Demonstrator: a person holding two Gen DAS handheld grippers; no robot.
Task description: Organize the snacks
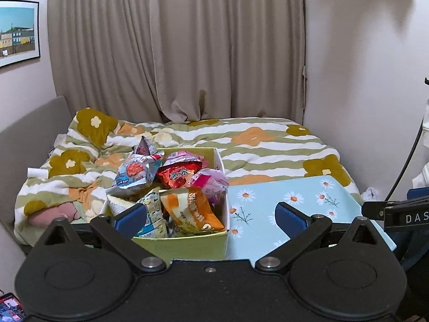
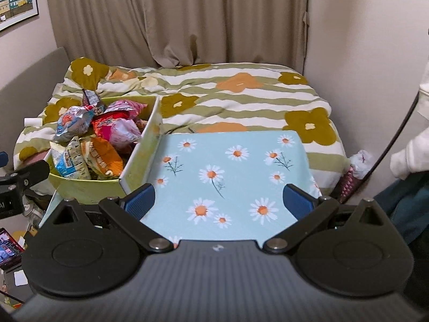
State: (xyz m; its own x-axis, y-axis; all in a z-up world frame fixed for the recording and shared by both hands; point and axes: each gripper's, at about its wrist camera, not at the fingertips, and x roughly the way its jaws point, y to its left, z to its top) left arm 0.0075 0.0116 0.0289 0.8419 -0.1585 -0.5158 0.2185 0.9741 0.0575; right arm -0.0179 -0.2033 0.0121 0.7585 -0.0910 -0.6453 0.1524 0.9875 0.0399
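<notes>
A: Several snack packets (image 1: 171, 187) fill the green box (image 1: 193, 247) we see on the left end of the daisy-print counter (image 2: 230, 177). A silver-blue bag (image 1: 135, 173) rides highest, with a red bag (image 1: 179, 175) and a pink packet (image 1: 211, 181) behind an orange-and-white bag (image 1: 191, 209).

B: We also spot a pale yellow-and-blue bag (image 1: 152, 209) at the front left of the box, partly behind our left finger pad. None of the packets lies on the bare counter top.

A: Our left hand-held gripper (image 1: 210, 216) hovers in front of the box with its blue pads spread wide and nothing between them.

B: Our right hand-held gripper (image 2: 218, 201) hangs over the empty daisy surface, its pads equally wide apart and empty. The box's white inner wall (image 2: 142, 150) stands just to its left.

A: Beyond the counter we see the bed (image 2: 241, 94) with its striped, flowered duvet, and beige curtains (image 1: 174, 48) behind that.

B: A framed picture (image 1: 17, 32) hangs on the left wall, and a lit phone screen (image 2: 9, 247) shows at the lower left.
</notes>
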